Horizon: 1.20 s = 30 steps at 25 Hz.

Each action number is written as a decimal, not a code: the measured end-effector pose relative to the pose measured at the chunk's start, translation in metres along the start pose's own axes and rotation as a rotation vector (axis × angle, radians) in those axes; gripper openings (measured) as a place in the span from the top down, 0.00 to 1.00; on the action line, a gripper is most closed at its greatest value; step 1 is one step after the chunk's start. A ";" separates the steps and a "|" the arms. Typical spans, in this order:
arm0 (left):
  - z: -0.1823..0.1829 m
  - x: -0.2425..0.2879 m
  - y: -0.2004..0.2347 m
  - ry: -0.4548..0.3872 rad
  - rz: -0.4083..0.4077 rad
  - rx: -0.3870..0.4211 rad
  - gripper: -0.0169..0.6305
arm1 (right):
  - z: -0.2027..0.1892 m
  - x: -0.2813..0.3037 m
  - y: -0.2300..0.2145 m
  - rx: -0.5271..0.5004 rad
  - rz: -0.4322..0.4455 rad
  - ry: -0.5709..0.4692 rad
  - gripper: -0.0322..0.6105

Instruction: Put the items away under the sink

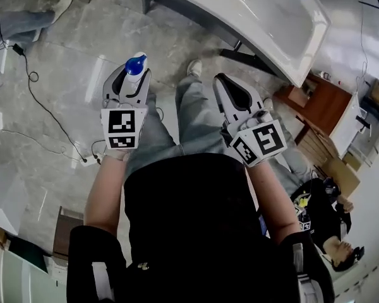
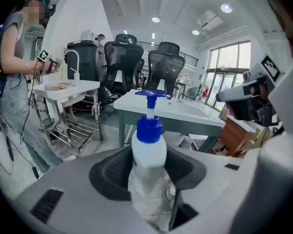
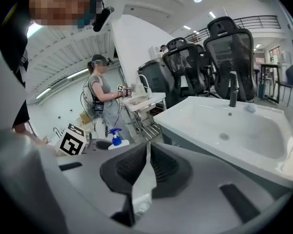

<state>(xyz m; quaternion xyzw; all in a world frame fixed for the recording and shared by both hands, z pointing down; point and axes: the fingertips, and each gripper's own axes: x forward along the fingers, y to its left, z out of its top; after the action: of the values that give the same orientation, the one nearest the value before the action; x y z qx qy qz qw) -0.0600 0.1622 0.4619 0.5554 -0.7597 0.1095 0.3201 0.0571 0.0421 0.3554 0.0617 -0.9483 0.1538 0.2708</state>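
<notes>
**Pump bottle**: upright btwn the pads of the left gripper, which is clamped on its body. It's held in the air over the floor, on the near side of the sink, not under it yet. Blue plastic pump head and collar, white shoulder. Lower body looks clear and crinkly, prob. thin plastic. Round section, so my guess is it could twist in the pads if knocked.

**Right gripper**: jaws pinched almost together on a thin pale sheet. It's flat, and edge-on it shows as a wedge; can't ID it. It's carried just right of the bottle, at about the same level.

**Step (my read):** carry phase. Both items are in hand on the approach to the sink, nothing stowed.

**Next move needs:**
- Get low and reach in below the basin, past the dark frame.
- Keep the bottle upright and seat it on its base before releasing.
- Thin sheet prob. wants laying flat or leaning on sth.

A wood cabinet stands at the sink's right end. Can't tell from here whether that's the intended spot.

**Surroundings:**
- Sink: white, glossy, rounded-rectangular basin w/ metal drain.
- Cabinet: brown, flat panels, matte.
- Floor: grey stone-look tile, shiny.
- Black cables trail across the floor at left.
</notes>
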 end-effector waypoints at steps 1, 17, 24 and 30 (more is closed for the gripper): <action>-0.007 0.007 -0.001 0.001 0.015 -0.009 0.65 | -0.005 0.005 -0.002 -0.018 0.022 0.014 0.88; -0.085 0.120 0.002 -0.094 0.193 -0.070 0.65 | -0.117 0.095 -0.035 -0.270 0.270 0.165 0.88; -0.106 0.195 0.004 -0.148 0.181 -0.019 0.65 | -0.156 0.139 -0.068 -0.372 0.303 0.170 0.88; -0.100 0.263 0.003 -0.207 0.158 0.005 0.65 | -0.183 0.170 -0.093 -0.386 0.303 0.162 0.88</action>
<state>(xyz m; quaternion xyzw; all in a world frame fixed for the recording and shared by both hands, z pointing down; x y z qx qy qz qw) -0.0727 0.0118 0.6997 0.5030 -0.8297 0.0783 0.2291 0.0225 0.0075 0.6170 -0.1464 -0.9338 0.0132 0.3264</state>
